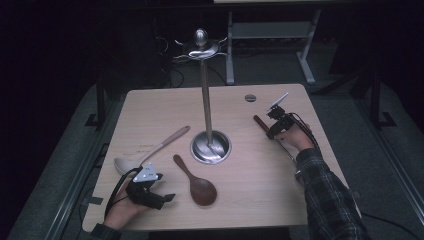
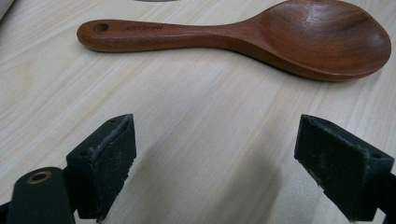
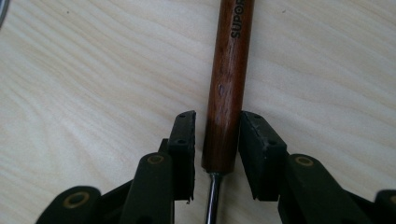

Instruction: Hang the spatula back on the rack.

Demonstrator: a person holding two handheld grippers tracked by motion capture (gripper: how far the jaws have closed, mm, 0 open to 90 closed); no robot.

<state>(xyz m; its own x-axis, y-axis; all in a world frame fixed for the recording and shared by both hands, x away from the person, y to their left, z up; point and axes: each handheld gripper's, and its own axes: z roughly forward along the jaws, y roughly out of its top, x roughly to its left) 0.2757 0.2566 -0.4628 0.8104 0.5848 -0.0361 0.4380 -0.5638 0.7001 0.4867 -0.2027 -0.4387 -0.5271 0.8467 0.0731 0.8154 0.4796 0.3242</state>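
**A:** Dark-brown wooden utensil handle (image 3: 227, 88) with a metal shaft lies flat on the pale wooden table (image 1: 260, 200), at its right side. Where is the right gripper (image 3: 217, 144)?

**B:** Straddling the handle's lower end. The jaws stand narrow; the right pad is against the wood, while a thin gap shows at the left one.

**A:** And the left gripper (image 2: 212, 163)?

**B:** Near the front-left corner, jaws wide with bare table between. A reddish-brown wooden rice spoon (image 2: 243, 37) lies just beyond it, a pale ladle (image 1: 147, 152) close by. A steel hanging stand (image 1: 207, 100) rises mid-table.
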